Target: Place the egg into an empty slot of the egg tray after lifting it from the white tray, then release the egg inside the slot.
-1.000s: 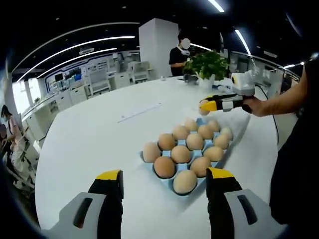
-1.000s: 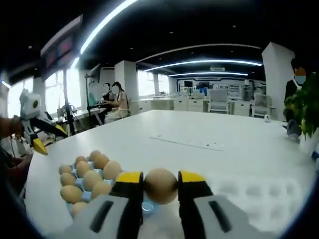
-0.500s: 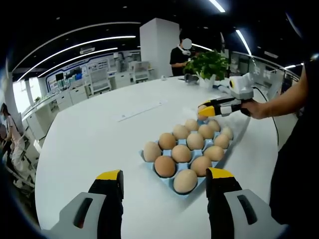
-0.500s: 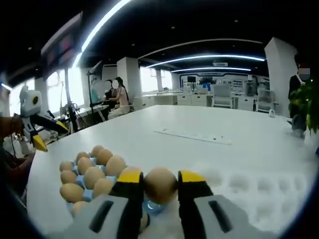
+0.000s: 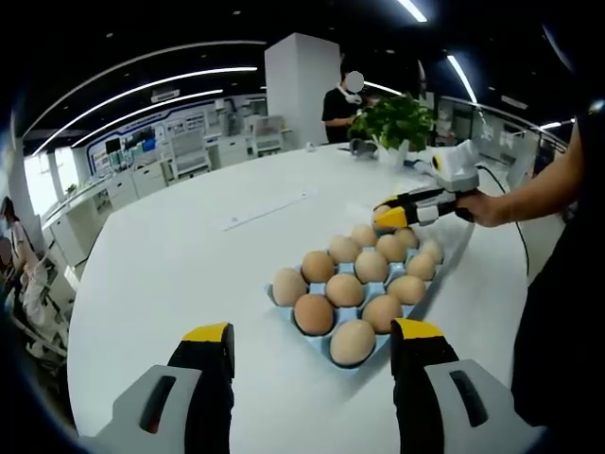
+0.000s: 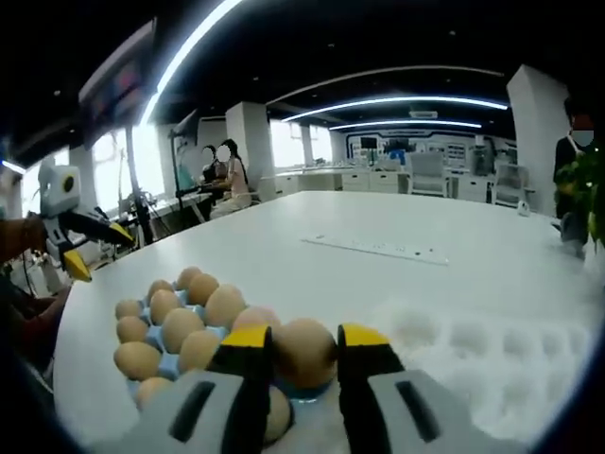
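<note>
In the right gripper view, the right gripper (image 6: pixel 305 352) with yellow-tipped black jaws is seen clenched on a smooth tan egg (image 6: pixel 304 351), which is held between the two jaws just above the near corner of the light blue moulded egg tray (image 6: pixel 301 392). Compared with half a second and a second ago, the egg has been carried lower and closer over that tray: the rows of brown eggs already seated in it are now seen larger and nearer the jaws, and the blue slot beneath the held egg is almost covered. This is judged to mean that the lifting step is done and the lowering into an empty corner slot is nearly complete, with the release not yet made. Just beyond to the right, the white dimpled tray (image 6: pixel 473 345) is seen lying on the white round table (image 6: pixel 359 274). In the left gripper view, the left gripper (image 5: pixel 312 345) is held back over the table with its jaws standing apart and nothing between them, unchanged over the last second. Farther off in that view, the right gripper (image 5: pixel 391 218) is seen lowered to the far corner of the egg tray (image 5: pixel 280 301), lower than before. A green potted plant (image 5: pixel 395 123) stands beyond.
</note>
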